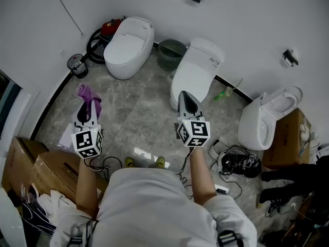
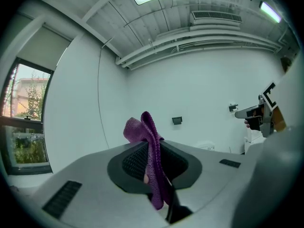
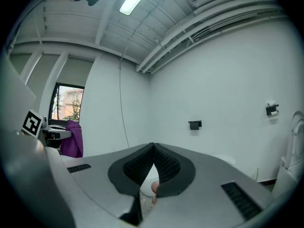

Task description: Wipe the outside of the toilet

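Note:
My left gripper (image 1: 87,103) is shut on a purple cloth (image 1: 88,95), which sticks up and hangs between the jaws (image 2: 151,160). My right gripper (image 1: 186,101) is shut with nothing in it, its tips meeting in the right gripper view (image 3: 153,148). It hovers just before a white toilet with closed lid (image 1: 195,71) at the middle. A rounder white toilet (image 1: 128,46) stands at the back left. A third toilet with raised lid (image 1: 267,117) stands at the right. Both grippers are held up, apart from all toilets.
A green bin (image 1: 171,54) sits between the two back toilets. A green brush (image 1: 226,92) lies on the floor. A black wire basket (image 1: 77,65), a red and black device (image 1: 105,31), cardboard boxes (image 1: 36,169) and tangled cables (image 1: 239,163) ring the marble floor.

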Action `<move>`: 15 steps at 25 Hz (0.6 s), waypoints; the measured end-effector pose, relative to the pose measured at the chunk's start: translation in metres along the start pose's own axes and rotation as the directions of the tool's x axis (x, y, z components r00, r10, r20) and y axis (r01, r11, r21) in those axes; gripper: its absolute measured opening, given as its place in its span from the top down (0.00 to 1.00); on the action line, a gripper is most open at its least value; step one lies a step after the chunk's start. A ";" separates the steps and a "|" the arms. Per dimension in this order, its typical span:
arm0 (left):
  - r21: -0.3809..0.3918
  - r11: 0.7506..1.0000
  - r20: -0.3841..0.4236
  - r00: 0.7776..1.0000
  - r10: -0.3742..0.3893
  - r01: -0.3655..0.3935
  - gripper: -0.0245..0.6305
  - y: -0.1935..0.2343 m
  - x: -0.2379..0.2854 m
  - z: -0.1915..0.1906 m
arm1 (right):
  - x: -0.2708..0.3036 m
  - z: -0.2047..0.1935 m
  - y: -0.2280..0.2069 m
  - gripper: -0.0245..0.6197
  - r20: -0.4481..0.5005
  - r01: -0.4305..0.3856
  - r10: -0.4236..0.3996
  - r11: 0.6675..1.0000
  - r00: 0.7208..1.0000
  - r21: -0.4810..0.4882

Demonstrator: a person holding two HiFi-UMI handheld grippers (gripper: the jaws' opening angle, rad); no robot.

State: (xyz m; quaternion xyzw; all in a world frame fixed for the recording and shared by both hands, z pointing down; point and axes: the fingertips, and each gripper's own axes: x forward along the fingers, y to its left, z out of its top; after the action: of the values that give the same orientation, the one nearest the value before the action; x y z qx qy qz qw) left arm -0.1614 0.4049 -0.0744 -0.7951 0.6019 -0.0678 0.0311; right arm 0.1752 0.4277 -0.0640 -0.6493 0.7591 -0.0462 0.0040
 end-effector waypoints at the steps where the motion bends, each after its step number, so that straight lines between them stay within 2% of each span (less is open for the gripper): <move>1: 0.000 1.000 -0.003 1.000 0.001 -0.001 0.86 0.004 -0.002 -0.001 | 0.001 -0.001 0.004 0.95 -0.002 -0.002 0.002 1.000 1.000 0.003; 15: 0.002 1.000 -0.021 1.000 -0.016 0.016 0.86 0.078 -0.014 -0.032 | 0.031 -0.019 0.090 0.95 -0.038 -0.027 0.026 0.999 0.999 -0.026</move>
State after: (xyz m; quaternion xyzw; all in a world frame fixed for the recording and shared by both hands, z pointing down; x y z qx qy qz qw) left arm -0.2437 0.3982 -0.0539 -0.7989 0.5959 -0.0771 0.0249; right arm 0.0809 0.4119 -0.0505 -0.6382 0.7681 -0.0483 -0.0181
